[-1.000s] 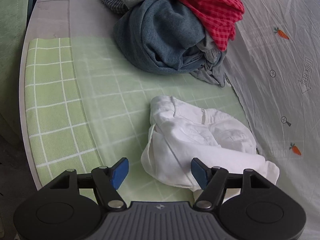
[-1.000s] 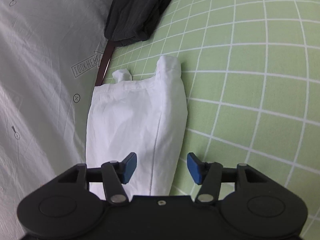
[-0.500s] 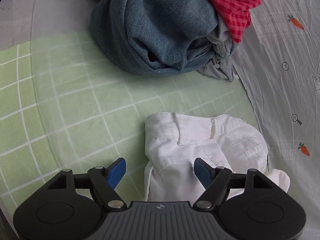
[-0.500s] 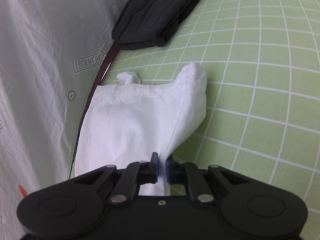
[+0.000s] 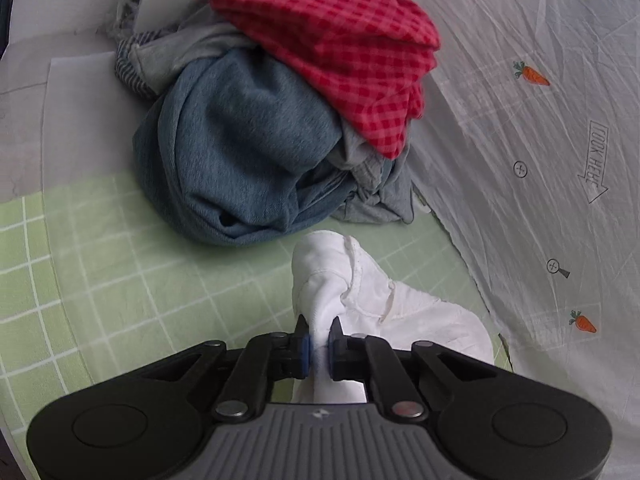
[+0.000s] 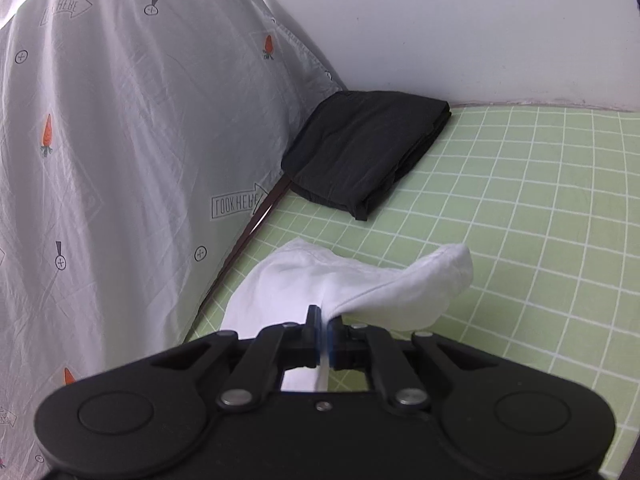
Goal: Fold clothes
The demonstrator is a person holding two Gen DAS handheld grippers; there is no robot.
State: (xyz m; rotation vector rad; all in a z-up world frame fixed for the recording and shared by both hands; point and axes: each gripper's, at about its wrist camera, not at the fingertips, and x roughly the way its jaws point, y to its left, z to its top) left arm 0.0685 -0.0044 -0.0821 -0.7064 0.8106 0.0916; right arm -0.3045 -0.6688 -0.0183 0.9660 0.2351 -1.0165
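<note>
Left fingers (image 5: 318, 350): a second ago spread wide above the white garment (image 5: 360, 292); the jaws have just been closing and now pinch a ridge of its cloth between the blue pads. The cloth, formerly a crumpled heap, is now drawn up into a peak at my grip.

Right fingers (image 6: 324, 340): spread a second ago, clamped half a second ago, now pressed tight on a thin fold of the same white garment (image 6: 360, 284), which has risen off the green checked sheet (image 6: 540, 220) and hangs draped from my pads.

Unsorted pile, beyond the left grip: blue-grey knit garment (image 5: 240, 152) under red gingham cloth (image 5: 336, 44).

Folded black garment (image 6: 364, 152): on the sheet, against the white printed cover (image 6: 140, 120).

Writing: cover carries carrots, small round marks and arrows reading "LOOK HERE" (image 6: 236, 204).
</note>
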